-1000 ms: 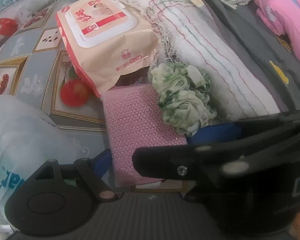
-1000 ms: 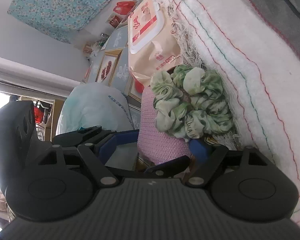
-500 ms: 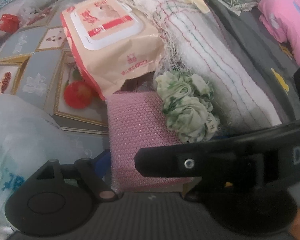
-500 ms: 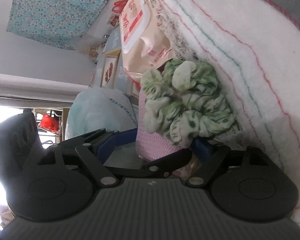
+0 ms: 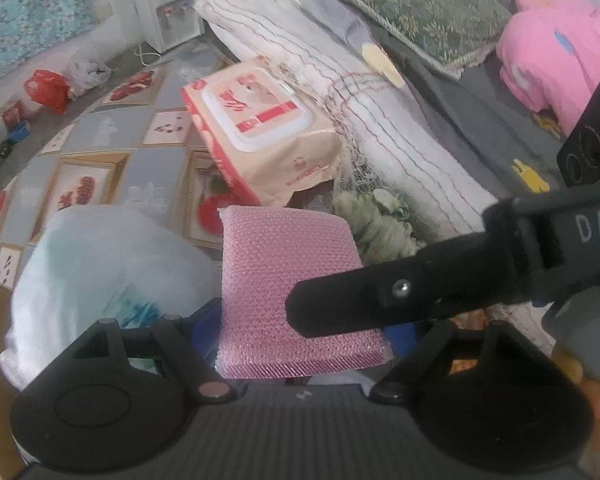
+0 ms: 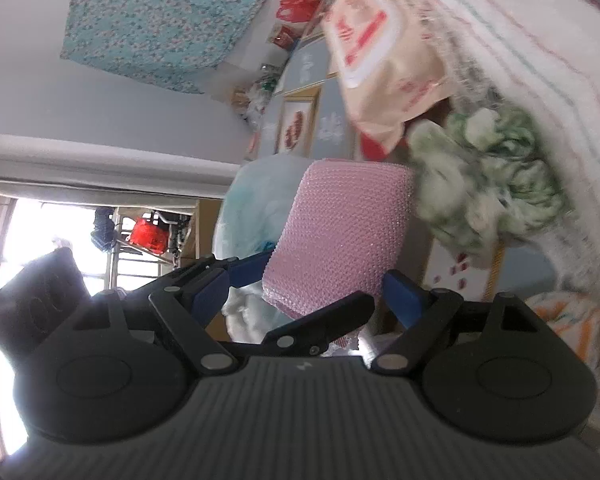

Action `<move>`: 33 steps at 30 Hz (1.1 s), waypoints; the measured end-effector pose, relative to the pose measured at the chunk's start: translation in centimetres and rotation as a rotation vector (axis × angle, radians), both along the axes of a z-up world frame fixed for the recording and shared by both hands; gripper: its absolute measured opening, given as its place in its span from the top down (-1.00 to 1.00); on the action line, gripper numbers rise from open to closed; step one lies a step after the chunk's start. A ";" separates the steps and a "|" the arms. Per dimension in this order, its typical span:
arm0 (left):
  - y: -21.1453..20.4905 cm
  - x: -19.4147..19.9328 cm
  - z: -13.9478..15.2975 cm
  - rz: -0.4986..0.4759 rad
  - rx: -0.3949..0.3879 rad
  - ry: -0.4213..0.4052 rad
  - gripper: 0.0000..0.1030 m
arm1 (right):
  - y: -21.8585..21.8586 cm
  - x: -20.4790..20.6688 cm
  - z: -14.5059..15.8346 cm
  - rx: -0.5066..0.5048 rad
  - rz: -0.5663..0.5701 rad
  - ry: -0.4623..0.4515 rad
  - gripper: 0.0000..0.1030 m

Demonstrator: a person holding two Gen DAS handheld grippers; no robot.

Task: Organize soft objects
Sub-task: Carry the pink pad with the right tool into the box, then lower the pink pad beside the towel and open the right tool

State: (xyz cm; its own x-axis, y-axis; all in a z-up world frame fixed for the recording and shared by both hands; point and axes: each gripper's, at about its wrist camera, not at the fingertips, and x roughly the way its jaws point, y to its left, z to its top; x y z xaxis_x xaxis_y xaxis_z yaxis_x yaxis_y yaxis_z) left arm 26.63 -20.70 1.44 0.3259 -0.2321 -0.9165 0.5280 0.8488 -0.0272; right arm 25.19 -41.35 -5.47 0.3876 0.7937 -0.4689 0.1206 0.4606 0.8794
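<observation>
A pink mesh sponge (image 5: 284,264) sits between the blue pads of my left gripper (image 5: 300,332), which is shut on it and holds it above the patterned tablecloth (image 5: 112,136). In the right wrist view the same sponge (image 6: 340,232) hangs just ahead of my right gripper (image 6: 304,292), whose jaws stand open with both pads clear of it. One black finger of the right gripper (image 5: 380,292) crosses in front of the sponge's right corner. A green-and-white scrunchie (image 5: 376,224) (image 6: 488,184) lies on the table against a white towel (image 5: 380,112).
A pack of wet wipes (image 5: 260,128) leans on the towel's fringe behind the scrunchie. A white plastic bag (image 5: 100,264) bulges at the left. A green cushion (image 5: 420,12) and pink fabric (image 5: 560,60) lie on grey cloth at the back right.
My left gripper has risen with the pink sponge, so the table and wipes pack look farther off. The scrunchie stays by the towel. The right gripper has tilted, its jaws a little wider.
</observation>
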 end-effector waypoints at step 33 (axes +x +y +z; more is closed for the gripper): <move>31.2 -9.6 4.3 0.543 -0.144 -0.216 -0.62 | 34.5 -1.8 11.4 -0.259 0.514 -0.229 -0.67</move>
